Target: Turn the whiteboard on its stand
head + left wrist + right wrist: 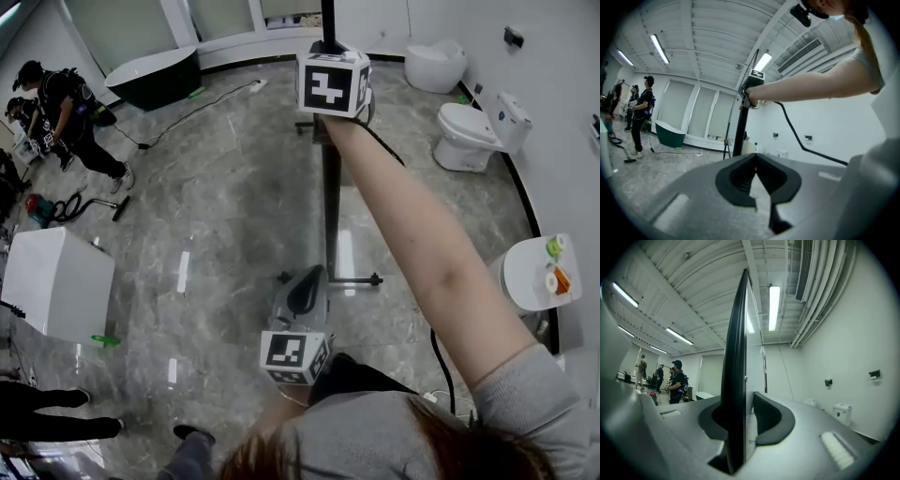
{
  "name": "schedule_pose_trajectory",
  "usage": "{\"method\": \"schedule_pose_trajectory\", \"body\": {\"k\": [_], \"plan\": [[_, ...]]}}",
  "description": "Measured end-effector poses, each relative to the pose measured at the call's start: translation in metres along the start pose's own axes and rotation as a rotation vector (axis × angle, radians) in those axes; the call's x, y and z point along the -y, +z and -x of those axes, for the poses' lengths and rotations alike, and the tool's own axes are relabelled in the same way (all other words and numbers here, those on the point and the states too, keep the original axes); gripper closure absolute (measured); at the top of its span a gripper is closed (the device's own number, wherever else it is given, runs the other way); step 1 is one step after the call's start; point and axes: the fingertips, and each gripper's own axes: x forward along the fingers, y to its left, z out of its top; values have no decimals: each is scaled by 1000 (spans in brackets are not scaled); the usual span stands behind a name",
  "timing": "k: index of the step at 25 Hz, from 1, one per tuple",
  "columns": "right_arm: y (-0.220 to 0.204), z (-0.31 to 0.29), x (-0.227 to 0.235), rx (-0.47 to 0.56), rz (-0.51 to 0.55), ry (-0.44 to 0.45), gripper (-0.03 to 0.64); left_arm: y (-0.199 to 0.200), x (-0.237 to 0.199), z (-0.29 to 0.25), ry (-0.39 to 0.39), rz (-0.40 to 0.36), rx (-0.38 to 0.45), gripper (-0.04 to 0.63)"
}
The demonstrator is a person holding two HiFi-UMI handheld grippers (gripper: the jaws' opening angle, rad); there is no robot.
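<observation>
Seen from above in the head view, the whiteboard [330,187] is a thin dark line on its stand, whose foot bar [352,280] lies on the floor. My right gripper [330,117] reaches out to the board's far top edge. In the right gripper view the black-framed board [736,357] stands between the jaws of my right gripper [743,397]. A narrow light gap shows beside the right pad [768,416]. My left gripper [307,281] hangs close to my body by the board's near end. Its tips [756,157] meet with nothing between them, pointing at the board [740,126].
Two toilets [473,131] [436,64] stand at the right wall, with a small round table [534,272] nearer. A dark bathtub [155,77] is at the back left, a white box [56,281] at the left. People [61,112] stand far left. A cable crosses the floor.
</observation>
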Motion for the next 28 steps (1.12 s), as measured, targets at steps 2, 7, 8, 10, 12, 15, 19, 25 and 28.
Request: {"method": "schedule_pose_trajectory", "body": {"k": [2,7,8,10,12,15,19,25,28], "plan": [[0,11,-2,3,1,-2,543,1,1,9,-14,-5,6,594],[-6,49,-6,-11,6,4,538,-3,16,43,-52,-11,-4,594],[-8,56,-8,-15,6,3,538,-6,18,52,-60,-11,-7,594],[-7,70,-10,-8,9,-5,538,-9,20,67,-76,-13,-5,594],[0,82,-12,5,16,-4,540,-14,24,78,-99,-12,-8,594],[4,102,-12,11,17,3,541,-29,41,92,-134,-8,-38,594],[8,130,-6,18,10,4,540,-42,66,107,-170,7,-55,594],[12,163,-7,39,4,23,531,-47,97,118,-182,1,-46,594],[11,174,-10,42,2,34,526,-49,115,121,-157,28,-37,594]]}}
